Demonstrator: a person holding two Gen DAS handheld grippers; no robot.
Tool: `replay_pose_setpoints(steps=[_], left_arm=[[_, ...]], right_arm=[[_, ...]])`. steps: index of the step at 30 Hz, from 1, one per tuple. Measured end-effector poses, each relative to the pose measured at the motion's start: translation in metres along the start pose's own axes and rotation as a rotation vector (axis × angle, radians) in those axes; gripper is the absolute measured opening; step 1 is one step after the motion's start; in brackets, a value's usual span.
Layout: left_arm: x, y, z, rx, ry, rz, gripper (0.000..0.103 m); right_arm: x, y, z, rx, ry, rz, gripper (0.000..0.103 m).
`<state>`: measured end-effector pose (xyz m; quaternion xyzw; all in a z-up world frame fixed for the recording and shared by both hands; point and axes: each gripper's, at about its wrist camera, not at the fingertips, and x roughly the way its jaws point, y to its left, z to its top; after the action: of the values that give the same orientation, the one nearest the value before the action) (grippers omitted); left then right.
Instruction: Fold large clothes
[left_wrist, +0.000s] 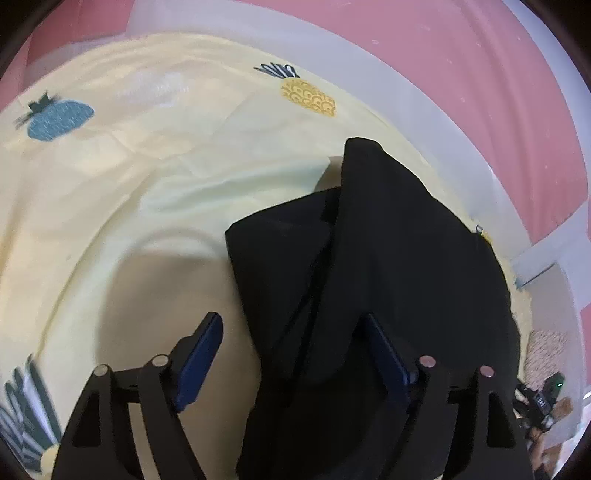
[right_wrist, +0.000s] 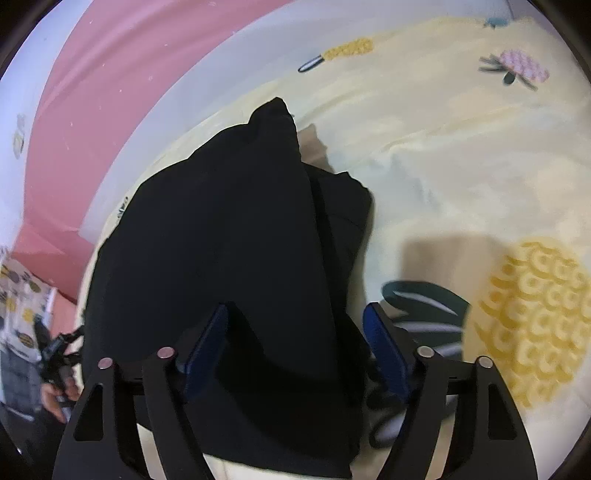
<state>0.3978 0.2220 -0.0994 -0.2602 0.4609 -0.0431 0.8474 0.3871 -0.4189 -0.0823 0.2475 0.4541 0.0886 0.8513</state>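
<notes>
Your left claw (left_wrist: 291, 354) stood wide, gripping nothing, with the black garment (left_wrist: 388, 258) lying between its 2 pads and beyond. Your right claw (right_wrist: 299, 343) gaped likewise over the garment's other edge. Its long axis ran away from both claws, across the yellow pineapple-print bedsheet (left_wrist: 147, 184) toward the pink wall (left_wrist: 480, 74).

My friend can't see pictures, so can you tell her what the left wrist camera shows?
A black garment lies bunched on a pale yellow sheet printed with pineapples. The left hand-held gripper stands open above it, its blue fingers apart. A pink wall is behind.
</notes>
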Motion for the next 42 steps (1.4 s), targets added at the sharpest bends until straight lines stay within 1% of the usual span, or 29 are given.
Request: replay_pose_setpoints(steps=[2,3,5,10,16,21,23,24,26,28,29,32,34,35,36,37,38,40,42], left_arm=[[0.009,0.002,0.004,-0.013,0.021,-0.035,0.085],[0.015,0.003,0.005,-0.015,0.034,-0.049,0.088],[0.025,0.005,0.007,-0.021,0.058,-0.077,0.091],[0.037,0.005,0.012,-0.002,0.067,-0.128,0.095],[0.047,-0.003,0.020,0.056,0.071,-0.139,0.097],[0.051,-0.006,0.023,0.090,0.079,-0.137,0.097],[0.050,-0.008,0.021,0.096,0.072,-0.130,0.095],[0.048,-0.009,0.019,0.097,0.067,-0.130,0.092],[0.047,-0.011,0.017,0.105,0.060,-0.121,0.087],[0.048,-0.018,0.016,0.125,0.057,-0.104,0.078],[0.047,-0.021,0.015,0.140,0.055,-0.088,0.076],[0.045,-0.034,0.012,0.187,0.036,-0.024,0.065],[0.041,-0.044,0.009,0.214,0.021,0.020,0.054],[0.039,-0.049,0.008,0.227,0.014,0.040,0.051],[0.036,-0.055,0.007,0.239,0.008,0.061,0.044],[0.033,-0.059,0.006,0.247,0.005,0.077,0.040],[0.029,-0.062,0.007,0.252,0.002,0.091,0.038],[0.022,-0.069,0.008,0.260,-0.006,0.117,0.034],[0.011,-0.076,0.010,0.269,-0.018,0.135,0.032]], right_arm=[[0.008,-0.004,0.006,0.018,0.015,0.037,0.077],[0.012,-0.007,0.009,0.026,0.024,0.058,0.077],[0.021,-0.012,0.014,0.042,0.040,0.085,0.081],[0.033,-0.018,0.022,0.041,0.066,0.139,0.082],[0.046,-0.022,0.028,0.045,0.088,0.187,0.083],[0.047,-0.016,0.030,0.016,0.103,0.185,0.082],[0.044,-0.011,0.029,-0.008,0.103,0.176,0.073],[0.044,-0.009,0.028,-0.018,0.099,0.168,0.072],[0.047,-0.005,0.028,-0.027,0.089,0.164,0.064],[0.046,-0.005,0.030,-0.031,0.084,0.161,0.058],[0.046,-0.004,0.030,-0.036,0.083,0.156,0.055],[0.046,0.002,0.031,-0.041,0.083,0.129,0.052],[0.048,0.009,0.031,-0.045,0.087,0.105,0.049],[0.047,0.012,0.032,-0.047,0.086,0.094,0.045],[0.045,0.016,0.032,-0.046,0.085,0.085,0.043],[0.043,0.018,0.033,-0.048,0.083,0.074,0.039],[0.041,0.022,0.033,-0.054,0.080,0.062,0.035],[0.033,0.031,0.035,-0.072,0.072,0.039,0.031],[0.022,0.035,0.037,-0.086,0.066,0.019,0.030]])
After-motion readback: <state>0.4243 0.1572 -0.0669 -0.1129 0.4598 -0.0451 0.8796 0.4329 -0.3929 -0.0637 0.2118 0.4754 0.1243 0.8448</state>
